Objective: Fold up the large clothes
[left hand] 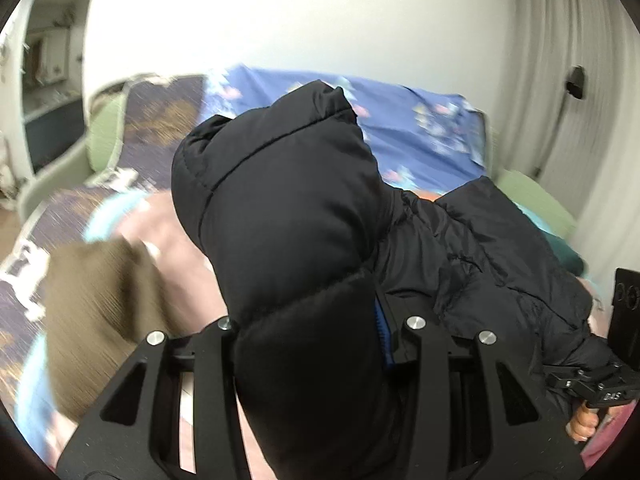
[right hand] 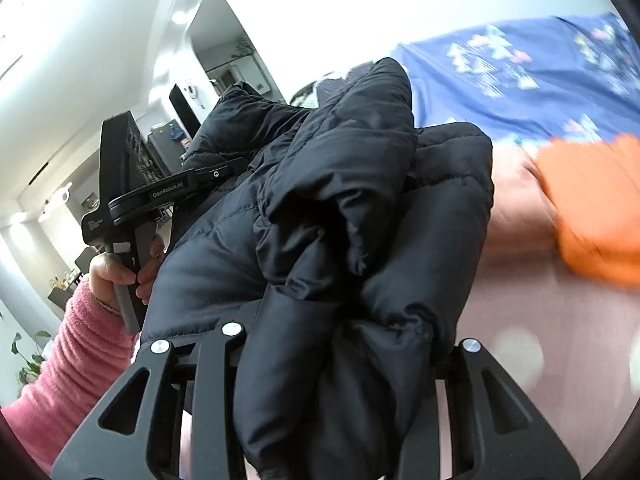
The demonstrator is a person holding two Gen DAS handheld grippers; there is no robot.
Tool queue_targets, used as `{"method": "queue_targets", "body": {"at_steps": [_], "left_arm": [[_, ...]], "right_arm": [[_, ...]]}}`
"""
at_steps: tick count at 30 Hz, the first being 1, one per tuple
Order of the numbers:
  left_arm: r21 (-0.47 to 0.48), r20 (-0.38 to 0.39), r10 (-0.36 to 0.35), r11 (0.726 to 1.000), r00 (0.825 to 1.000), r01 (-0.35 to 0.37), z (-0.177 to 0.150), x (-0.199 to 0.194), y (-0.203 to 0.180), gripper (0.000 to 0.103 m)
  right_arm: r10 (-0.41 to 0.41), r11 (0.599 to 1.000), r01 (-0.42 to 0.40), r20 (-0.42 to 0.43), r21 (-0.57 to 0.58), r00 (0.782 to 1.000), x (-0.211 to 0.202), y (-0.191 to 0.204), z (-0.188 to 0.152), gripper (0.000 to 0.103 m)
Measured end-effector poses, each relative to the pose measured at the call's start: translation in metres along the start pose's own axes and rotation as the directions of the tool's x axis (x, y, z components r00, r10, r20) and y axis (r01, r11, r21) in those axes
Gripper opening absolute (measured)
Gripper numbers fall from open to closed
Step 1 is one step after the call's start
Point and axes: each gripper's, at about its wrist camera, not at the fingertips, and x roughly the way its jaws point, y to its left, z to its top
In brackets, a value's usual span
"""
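A black puffer jacket (left hand: 280,200) is held up above the bed between both grippers. My left gripper (left hand: 320,340) is shut on a thick padded fold of it; the fingertips are buried in the fabric. My right gripper (right hand: 340,344) is shut on another bunched part of the jacket (right hand: 360,200). The jacket spans between them and fills the middle of both views. The right gripper's body shows at the right edge of the left wrist view (left hand: 592,384), and the left gripper's body at the left of the right wrist view (right hand: 132,200).
Below lies a bed with a pink sheet (right hand: 512,280) and a blue patterned blanket (left hand: 420,132). An olive-brown garment (left hand: 96,312) lies at left, an orange garment (right hand: 592,200) at right. A white wall and grey curtain (left hand: 560,80) stand behind.
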Motion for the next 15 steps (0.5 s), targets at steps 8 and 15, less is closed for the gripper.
{"method": "queue_targets", "body": {"at_steps": [8,15], "left_arm": [[-0.029,0.024,0.119,0.993,0.993,-0.119,0.058,0.058,0.083,0.042],[-0.04,-0.027,0.206,0.978,0.978,-0.207,0.08,0.137,0.126,0.042]], "right_arm": [[0.015,0.999,-0.016,-0.015,-0.032,1.0,0.115,-0.011,0.076,0.034],[-0.064,0.998,0.064,-0.044,-0.011,0.997,0.203,-0.031,0.094,0.034]]}}
